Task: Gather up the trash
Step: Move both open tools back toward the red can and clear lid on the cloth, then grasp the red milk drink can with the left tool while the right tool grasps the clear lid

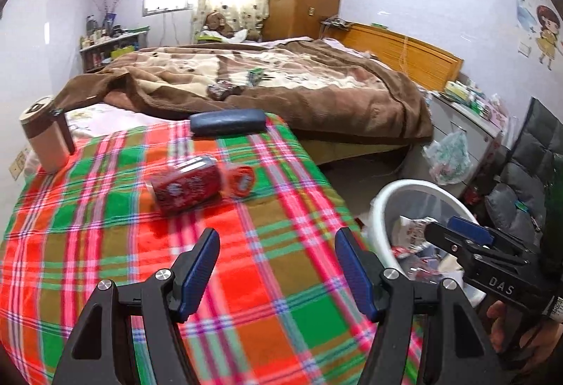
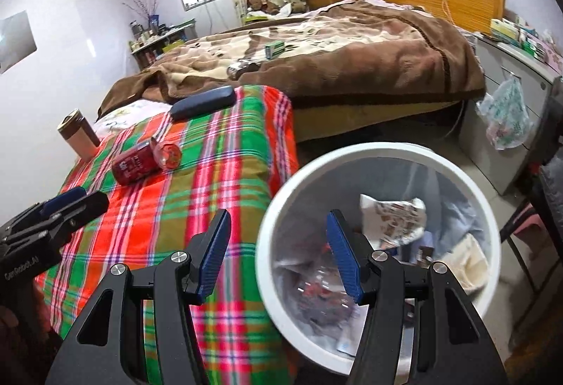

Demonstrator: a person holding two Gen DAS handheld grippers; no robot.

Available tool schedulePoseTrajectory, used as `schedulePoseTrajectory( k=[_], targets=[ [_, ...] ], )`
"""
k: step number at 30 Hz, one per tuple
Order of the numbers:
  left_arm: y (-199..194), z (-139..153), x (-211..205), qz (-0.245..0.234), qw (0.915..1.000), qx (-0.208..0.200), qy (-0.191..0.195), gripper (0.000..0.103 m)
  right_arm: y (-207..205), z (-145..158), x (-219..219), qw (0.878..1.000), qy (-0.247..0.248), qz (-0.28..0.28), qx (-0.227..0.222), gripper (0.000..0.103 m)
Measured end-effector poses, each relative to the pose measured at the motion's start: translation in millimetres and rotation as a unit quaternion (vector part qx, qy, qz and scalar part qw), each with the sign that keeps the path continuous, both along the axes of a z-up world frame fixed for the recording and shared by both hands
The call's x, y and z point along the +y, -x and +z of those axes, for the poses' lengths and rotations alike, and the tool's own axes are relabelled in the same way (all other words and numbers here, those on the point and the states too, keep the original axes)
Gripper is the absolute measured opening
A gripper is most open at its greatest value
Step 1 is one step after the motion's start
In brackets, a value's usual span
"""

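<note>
A red drink can (image 1: 184, 188) lies on its side on the plaid cloth (image 1: 105, 262), with a red crumpled wrapper (image 1: 242, 181) beside it. Both show in the right wrist view: can (image 2: 133, 164), wrapper (image 2: 169, 155). My left gripper (image 1: 276, 267) is open and empty, above the cloth, short of the can. A white trash bin (image 2: 281, 205) with a clear liner holds several wrappers. My right gripper (image 2: 278, 251) is open and empty, over the bin's left rim. In the left wrist view it (image 1: 454, 230) hangs over the bin (image 1: 383, 205).
A dark glasses case (image 1: 227, 120) lies at the cloth's far edge. A beige mug (image 1: 44, 139) stands at the left. The bed with a brown blanket (image 1: 281, 82) carries a dark wrapper (image 1: 223, 90) and a green box (image 2: 274, 49). A plastic bag (image 2: 506, 117) hangs on a cabinet.
</note>
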State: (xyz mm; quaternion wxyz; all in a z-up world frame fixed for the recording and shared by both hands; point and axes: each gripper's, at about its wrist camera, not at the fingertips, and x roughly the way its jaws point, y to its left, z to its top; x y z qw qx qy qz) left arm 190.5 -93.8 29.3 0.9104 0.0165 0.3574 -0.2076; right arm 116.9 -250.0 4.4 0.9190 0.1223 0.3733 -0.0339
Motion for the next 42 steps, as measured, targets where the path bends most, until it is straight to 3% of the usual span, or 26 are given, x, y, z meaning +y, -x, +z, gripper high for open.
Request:
schedulePoseTrajectory(
  k=[8,15,21,26,34,42],
  targets=[
    [-39,-8,44,0.035,0.9993,0.007,-0.012,0.068,-28,-3,26,1.0,0.001,0.03,0.007,0.058],
    [-66,-15,59,0.034,0.9989,0.005,-0.031,0.068,-53,-7,45,0.998,-0.001,0.053,0.015,0.058],
    [-90,-23,59,0.006,0.9988,0.0,-0.048,0.069,-77,-13,54,0.997,-0.017,0.07,0.027,0.058],
    [-114,-33,55,-0.014,0.9982,0.005,-0.058,0.069,-98,-18,66,0.996,0.0,0.079,0.036,0.058],
    [-143,-52,37,-0.075,0.9914,0.008,-0.106,0.07,-121,-25,67,0.995,-0.018,0.088,0.047,0.058],
    [-162,-68,31,-0.101,0.9898,0.033,-0.095,0.07,-130,-29,66,0.995,-0.031,0.085,0.051,0.058]
  ],
)
